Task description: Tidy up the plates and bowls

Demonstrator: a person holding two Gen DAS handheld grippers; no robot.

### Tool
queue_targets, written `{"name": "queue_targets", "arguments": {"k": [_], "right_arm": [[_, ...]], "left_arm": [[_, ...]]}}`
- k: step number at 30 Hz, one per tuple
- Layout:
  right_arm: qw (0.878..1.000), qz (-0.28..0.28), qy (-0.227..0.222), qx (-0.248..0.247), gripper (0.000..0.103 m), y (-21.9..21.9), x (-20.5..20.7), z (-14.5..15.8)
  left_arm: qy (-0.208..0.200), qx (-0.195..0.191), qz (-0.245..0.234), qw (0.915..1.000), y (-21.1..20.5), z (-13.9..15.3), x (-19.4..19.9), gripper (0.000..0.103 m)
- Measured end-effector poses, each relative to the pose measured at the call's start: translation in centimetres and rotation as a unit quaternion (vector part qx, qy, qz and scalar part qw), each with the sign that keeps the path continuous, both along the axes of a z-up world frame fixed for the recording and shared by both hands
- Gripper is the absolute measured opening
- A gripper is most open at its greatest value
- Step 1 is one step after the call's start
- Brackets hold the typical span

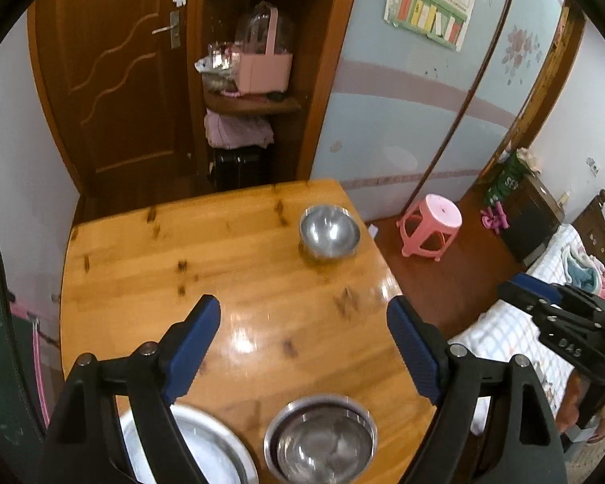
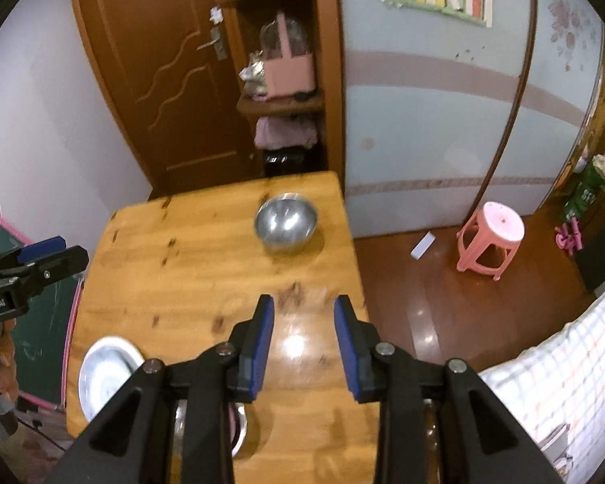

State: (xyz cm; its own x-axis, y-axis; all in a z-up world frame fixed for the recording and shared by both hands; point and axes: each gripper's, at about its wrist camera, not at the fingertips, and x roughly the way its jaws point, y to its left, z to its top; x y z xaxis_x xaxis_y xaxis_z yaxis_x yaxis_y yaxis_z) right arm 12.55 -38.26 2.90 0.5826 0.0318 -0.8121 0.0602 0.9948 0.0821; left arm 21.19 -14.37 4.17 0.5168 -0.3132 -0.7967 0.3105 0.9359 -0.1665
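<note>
A lone steel bowl [image 1: 330, 232] [image 2: 285, 222] stands near the far right corner of the wooden table [image 1: 161, 258] [image 2: 173, 274]. At the near edge sit a steel bowl [image 1: 320, 439], seemingly nested in another, and a pale round plate [image 1: 205, 443] [image 2: 105, 371] to its left. My left gripper [image 1: 302, 316] hovers above them, open wide and holding nothing. My right gripper [image 2: 304, 304] is above the table's right side, partly open with only bare wood between its blue pads. Its body hides most of the near bowl [image 2: 238, 427]. Each gripper shows at the other view's edge.
A pink plastic stool [image 1: 431, 228] [image 2: 492, 238] stands on the floor right of the table. A bed with a checked cover [image 1: 500, 326] [image 2: 564, 367] lies at the near right. A wooden door [image 1: 113, 80] and a shelf unit [image 1: 254, 80] are behind the table.
</note>
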Motion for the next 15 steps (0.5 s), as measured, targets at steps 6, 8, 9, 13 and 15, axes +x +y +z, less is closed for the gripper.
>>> {"name": "queue_targets", "arguments": {"k": [6, 8, 9, 13, 15], "right_arm": [[0.999, -0.02, -0.025, -0.016, 0.045, -2.1, 4.8, 1.6], [0.999, -0.024, -0.023, -0.016, 0.045, -2.5, 6.6, 1.2], [0.999, -0.026, -0.021, -0.016, 0.045, -2.6, 7.3, 1.0], [0.999, -0.034, -0.003, -0.009, 0.045, -3.5, 11.6, -1.6], [0.999, -0.035, 0.009, 0.005, 0.045, -3.9, 13.2, -3.1]], "left_arm": [[-0.006, 0.003, 0.006, 1.0, -2.2, -0.3, 6.2, 0.084], [-0.005, 0.008, 0.008, 0.9999, -3.1, -1.3, 8.5, 0.084], [-0.003, 0.009, 0.011, 0.9999, -3.6, -2.0, 9.6, 0.084], [0.019, 0.004, 0.02, 0.9996, -5.3, -5.6, 13.7, 0.084], [0.041, -0.002, 0.02, 0.9989, -6.0, -7.8, 15.6, 0.084]]}}
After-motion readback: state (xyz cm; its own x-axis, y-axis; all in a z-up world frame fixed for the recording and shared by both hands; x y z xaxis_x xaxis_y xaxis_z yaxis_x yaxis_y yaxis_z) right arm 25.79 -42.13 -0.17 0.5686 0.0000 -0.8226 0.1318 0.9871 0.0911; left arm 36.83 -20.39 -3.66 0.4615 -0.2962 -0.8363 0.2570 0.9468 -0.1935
